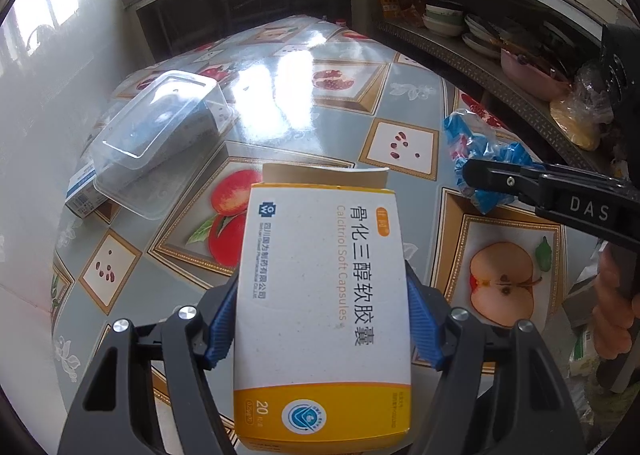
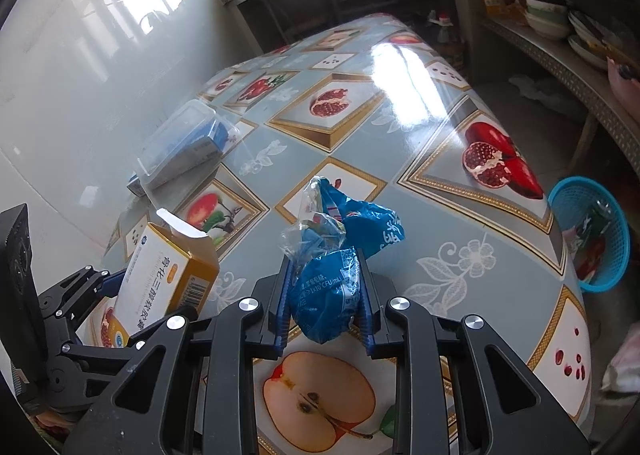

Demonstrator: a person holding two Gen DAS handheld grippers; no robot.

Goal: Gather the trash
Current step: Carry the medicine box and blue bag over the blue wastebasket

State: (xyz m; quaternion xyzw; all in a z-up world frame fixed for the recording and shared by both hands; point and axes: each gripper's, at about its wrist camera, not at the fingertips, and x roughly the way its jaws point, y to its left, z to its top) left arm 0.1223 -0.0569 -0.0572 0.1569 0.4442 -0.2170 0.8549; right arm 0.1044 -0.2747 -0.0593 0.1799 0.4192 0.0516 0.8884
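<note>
Trash in both tongs, lifted off the counter (image 2: 400, 143). Left tongs (image 1: 322, 315) clenched on a medicine box (image 1: 320, 295), pads on its two long sides, long axis running straight ahead of the tongs, top flap open at the far end. Right tongs (image 2: 324, 291) clamped on a crumpled blue wrapper (image 2: 332, 275), loose end trailing forward past the tips.

Blue basket (image 2: 600, 191) sits off the counter's edge, ahead and right of the right tongs; right hand is nearer. Some rubbish already inside, kind unclear.

Clear tub (image 1: 160, 127) ahead-left of the left tongs lies upside down over a blue carton (image 2: 200, 143).
</note>
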